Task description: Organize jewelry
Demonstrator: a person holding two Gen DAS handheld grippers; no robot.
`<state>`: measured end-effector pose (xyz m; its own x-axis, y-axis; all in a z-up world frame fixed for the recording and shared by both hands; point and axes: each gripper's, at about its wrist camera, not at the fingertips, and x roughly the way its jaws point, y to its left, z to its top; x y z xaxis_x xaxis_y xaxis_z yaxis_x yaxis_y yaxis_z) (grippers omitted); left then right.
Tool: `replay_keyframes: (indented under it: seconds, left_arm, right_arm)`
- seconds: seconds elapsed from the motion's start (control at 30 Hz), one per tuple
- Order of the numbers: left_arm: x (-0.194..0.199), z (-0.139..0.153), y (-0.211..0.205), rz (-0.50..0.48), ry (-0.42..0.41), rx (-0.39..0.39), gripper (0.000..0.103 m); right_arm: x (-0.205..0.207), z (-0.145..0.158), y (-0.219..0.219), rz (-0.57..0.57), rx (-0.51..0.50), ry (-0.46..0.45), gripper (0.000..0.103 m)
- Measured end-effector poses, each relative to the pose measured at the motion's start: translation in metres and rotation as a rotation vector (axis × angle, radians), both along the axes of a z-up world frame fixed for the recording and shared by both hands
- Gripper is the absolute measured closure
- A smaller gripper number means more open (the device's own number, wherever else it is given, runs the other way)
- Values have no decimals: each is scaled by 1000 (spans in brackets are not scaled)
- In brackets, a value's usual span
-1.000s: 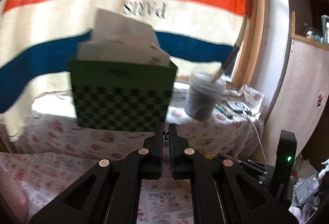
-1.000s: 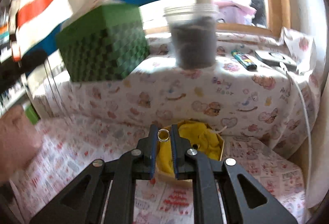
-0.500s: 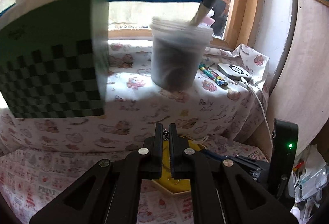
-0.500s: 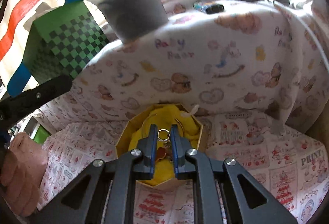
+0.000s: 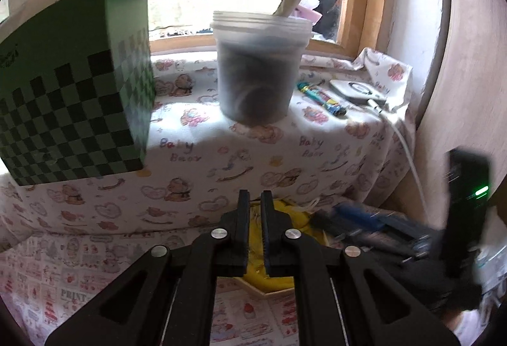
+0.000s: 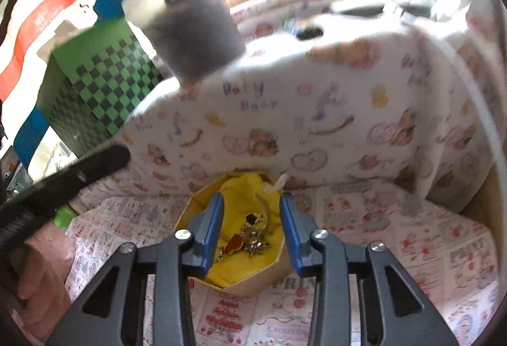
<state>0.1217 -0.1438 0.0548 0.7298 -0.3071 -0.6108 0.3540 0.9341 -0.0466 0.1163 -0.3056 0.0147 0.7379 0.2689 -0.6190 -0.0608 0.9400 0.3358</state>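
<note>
**Right piece dropped in the box; left piece next**

Left wrist view: my left gripper [image 5: 254, 200] points forward and slightly down over the yellow-lined box [image 5: 279, 282], which sits at 6 o'clock behind the jaws. The jaws stand nearly closed with a thin gap; I cannot tell whether anything is pinched there. The right gripper's blurred body crosses at 4 o'clock.

Right wrist view: my right gripper [image 6: 252, 206] hangs tilted down over the box [image 6: 253, 287], jaws spread wide and holding nothing. The jewelry [image 6: 250, 235], gold pieces with an orange stone, lies on the yellow lining between the jaws. I judge this the release step. Next I'd lift the right clear, then centre the left over the lining before parting its jaws.
</note>
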Motion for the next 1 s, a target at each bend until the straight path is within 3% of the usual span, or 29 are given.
replay_keyframes:
  seconds: [0.07, 0.1, 0.3, 0.37, 0.47, 0.53, 0.57, 0.67, 0.8, 1.0]
  left_arm:
    - [-2, -1, 3, -10, 2, -6, 77]
    - [-3, 0, 4, -20, -1, -9, 74]
    - [-21, 12, 11, 2, -99, 10, 54]
    - [-35, 16, 20, 39, -169, 8, 32]
    - [-58, 20, 37, 86, -263, 6, 10]
    - [-71, 17, 46, 93, -287, 51, 8]
    - [-78, 15, 50, 103, -312, 72, 7]
    - [-98, 8, 66, 127, -391, 107, 0]
    - [-99, -5, 97, 168, -309, 45, 0]
    - [-97, -23, 142, 293, -340, -55, 0]
  right_arm:
    - [-16, 20, -4, -115, -110, -99, 61]
    - [-23, 27, -5, -146, -148, -144, 55]
    - [-41, 45, -15, -155, -139, -170, 49]
    - [-51, 46, -9, -147, -171, -189, 44]
    - [-66, 50, 7, -133, -215, -242, 30]
    - [-75, 57, 11, -154, -223, -301, 4]
    - [-80, 60, 14, -166, -214, -327, 1]
    - [-88, 65, 23, -167, -176, -371, 0]
    - [-96, 65, 37, -133, -190, -404, 0]
    - [-103, 39, 58, -104, -198, -428, 0]
